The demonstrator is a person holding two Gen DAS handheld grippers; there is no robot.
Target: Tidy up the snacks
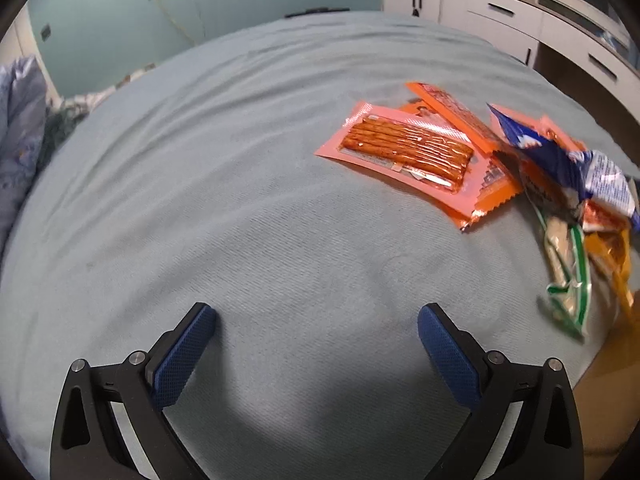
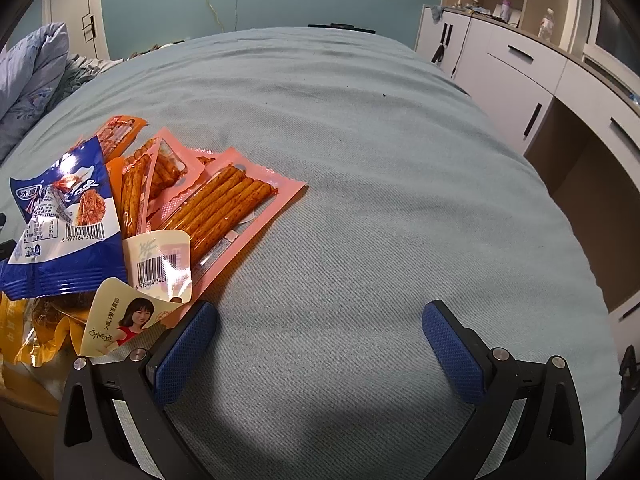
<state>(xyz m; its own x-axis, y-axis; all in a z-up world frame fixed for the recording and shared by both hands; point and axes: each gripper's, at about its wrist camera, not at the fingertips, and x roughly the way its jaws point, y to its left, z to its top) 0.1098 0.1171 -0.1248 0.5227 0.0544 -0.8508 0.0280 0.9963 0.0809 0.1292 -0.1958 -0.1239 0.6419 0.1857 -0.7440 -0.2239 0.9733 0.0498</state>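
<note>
Snacks [image 2: 224,204] overlap, lower packets half hidden; both grippers' fingers [image 1: 188,356] spread wide, empty.

Overlapping snack packets [image 2: 224,204] on bed [image 2: 360,240]

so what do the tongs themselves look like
Both look alike. The left tongs have two black, angular arms with triangular cut-outs and round silver bolts at the joints. Each arm ends in a blue pad with a fine dimpled, knurled texture. The right tongs are the same build. No cables, sleeves or hands show.
</note>
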